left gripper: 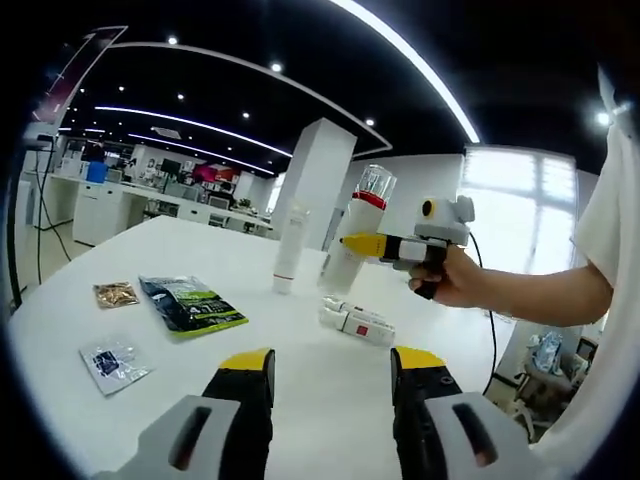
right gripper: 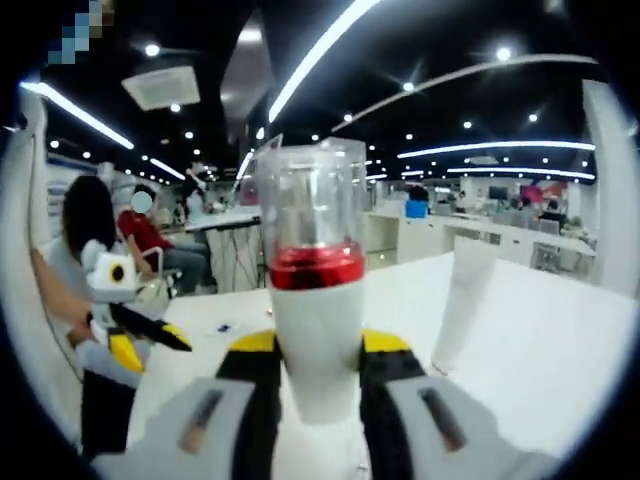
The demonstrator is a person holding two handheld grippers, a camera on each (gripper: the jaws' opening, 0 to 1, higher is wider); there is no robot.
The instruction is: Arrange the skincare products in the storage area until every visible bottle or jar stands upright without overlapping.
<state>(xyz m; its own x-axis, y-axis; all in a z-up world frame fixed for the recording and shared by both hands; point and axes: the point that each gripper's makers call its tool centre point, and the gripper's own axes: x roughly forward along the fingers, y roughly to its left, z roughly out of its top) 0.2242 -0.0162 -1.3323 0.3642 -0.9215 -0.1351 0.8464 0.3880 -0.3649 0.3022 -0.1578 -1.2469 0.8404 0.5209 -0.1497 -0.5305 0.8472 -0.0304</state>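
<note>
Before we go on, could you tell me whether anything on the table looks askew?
Yes: a small white bottle with a red label lies on its side beside the upright white tube, and the right claw holds the red-banded bottle tilted.

Right tool [right gripper: 318,375] around bottle [right gripper: 314,300]

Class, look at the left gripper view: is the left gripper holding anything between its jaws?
No. The left gripper has its jaws apart with only bare white table showing between them.

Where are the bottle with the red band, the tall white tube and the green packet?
Bottle with the red band [right gripper: 316,340]: right gripper view, white body between the jaws.
Tall white tube [left gripper: 290,250]: left gripper view, mid-body.
Green packet [left gripper: 192,304]: left gripper view, centre of its face.
</note>
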